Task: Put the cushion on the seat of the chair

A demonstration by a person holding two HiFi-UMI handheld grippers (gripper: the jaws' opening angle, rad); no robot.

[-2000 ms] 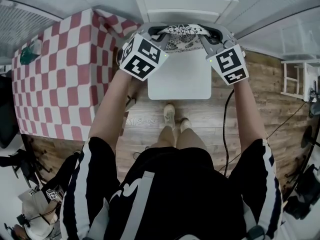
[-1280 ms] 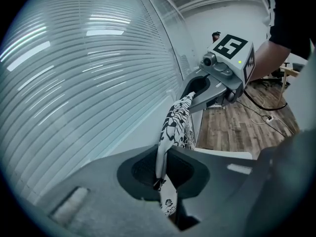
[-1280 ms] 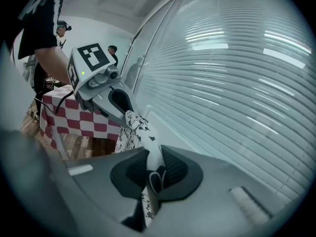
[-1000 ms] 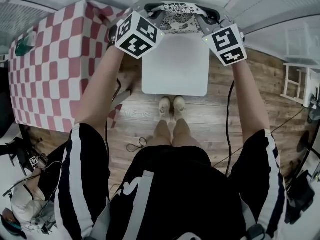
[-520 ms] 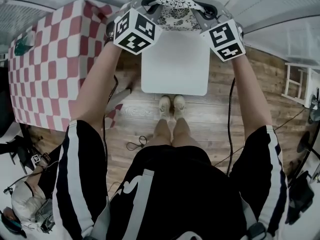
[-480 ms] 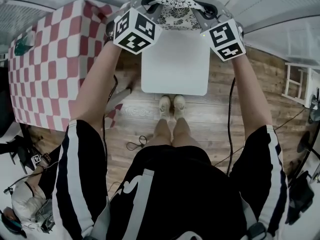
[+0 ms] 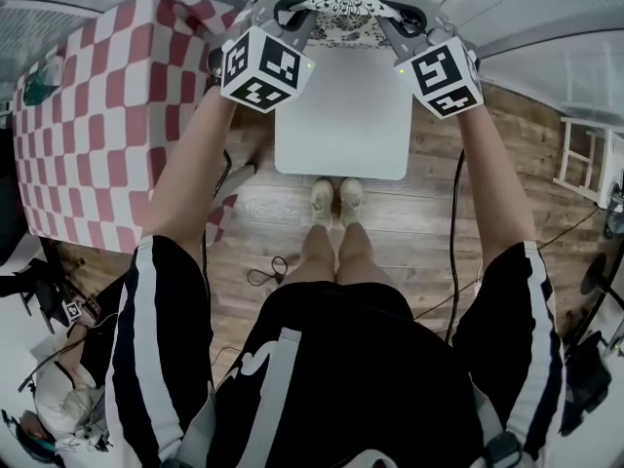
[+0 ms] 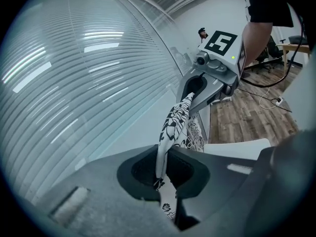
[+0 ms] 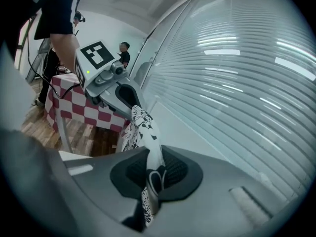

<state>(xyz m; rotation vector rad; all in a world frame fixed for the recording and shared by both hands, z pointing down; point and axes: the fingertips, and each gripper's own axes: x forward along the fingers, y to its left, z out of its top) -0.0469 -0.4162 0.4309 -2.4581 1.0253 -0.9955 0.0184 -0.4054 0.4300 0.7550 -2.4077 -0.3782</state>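
Black-and-white flowered fabric, the cushion (image 7: 343, 16), hangs stretched between my two tongs above the far edge of the white chair seat (image 7: 341, 115). I cannot tell whether its lower edge touches the seat.

My left tongs (image 8: 165, 181) are clamped tight on the cushion's left edge, with only a thin fold of cloth between the pads. My right tongs (image 9: 153, 177) are clamped on the opposite edge in the same way.

I judge the cushion to be light and soft. It creases where it is pinched and droops between the two grips, so it will not hold a shape on its own. It looks neither fragile nor heavy. The cloth is smooth, so a thin pinch could slide out. The two opposite side edges, gripped well in from the rim, seem the right places to hold it, since they keep it spread flat for laying down.

A tabletop under a red-and-white checked cloth (image 7: 97, 115) stands to the left of the chair.

No brand, label or readable writing shows on the cushion or the chair.
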